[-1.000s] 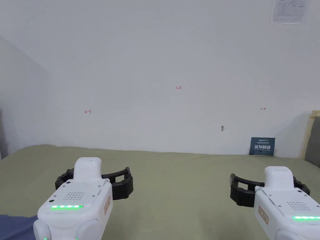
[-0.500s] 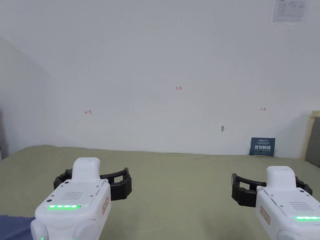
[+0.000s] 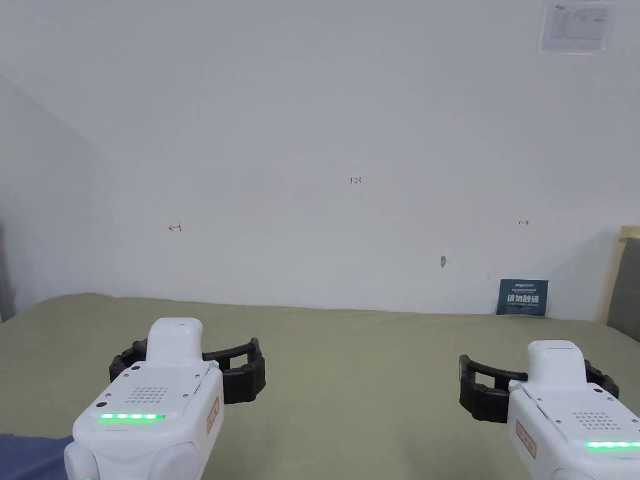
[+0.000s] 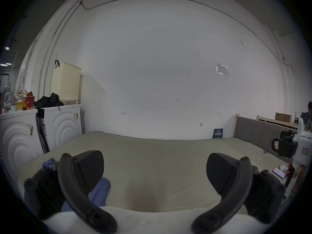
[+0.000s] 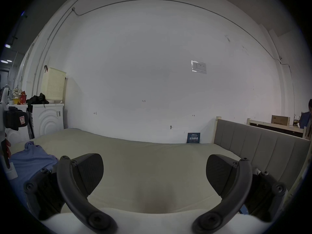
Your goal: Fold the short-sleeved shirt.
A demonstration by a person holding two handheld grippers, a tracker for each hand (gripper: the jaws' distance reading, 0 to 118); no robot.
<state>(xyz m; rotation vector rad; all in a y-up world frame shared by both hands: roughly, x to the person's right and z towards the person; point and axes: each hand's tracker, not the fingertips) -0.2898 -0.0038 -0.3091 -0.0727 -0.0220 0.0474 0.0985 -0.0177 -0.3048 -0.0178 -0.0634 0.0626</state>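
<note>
**Both claws open above the bed, shirt off to my left**

I hold 2 claws out over the bed (image 3: pixel 350 369), which is covered in an olive-green sheet. My left claw (image 4: pixel 154 173) has its jaws spread wide with nothing between them, and in the head view it (image 3: pixel 194 365) hangs over the left part of the bed. My right claw (image 5: pixel 154 173) is spread just as wide and holds nothing; in the head view it (image 3: pixel 540 384) hangs over the right part, well apart from the left one. Each claw body shows a lit green strip on top.

The blue short-sleeved shirt (image 5: pixel 32 161) lies crumpled on the bed at its left side, near my left claw and touched by neither claw. In the left gripper view a part of it (image 4: pixel 99 190) shows just behind that claw's left jaw, and in the head view a corner of it (image 3: pixel 31 456) sits at the lower left edge.

The bed runs up to a white wall (image 3: pixel 325 125). A grey padded headboard (image 5: pixel 263 149) stands at the right end of the bed, and 2 white washing machines (image 4: pixel 62 124) stand past its left end, with a cream basket (image 4: pixel 65 82) on top of 1.
</note>
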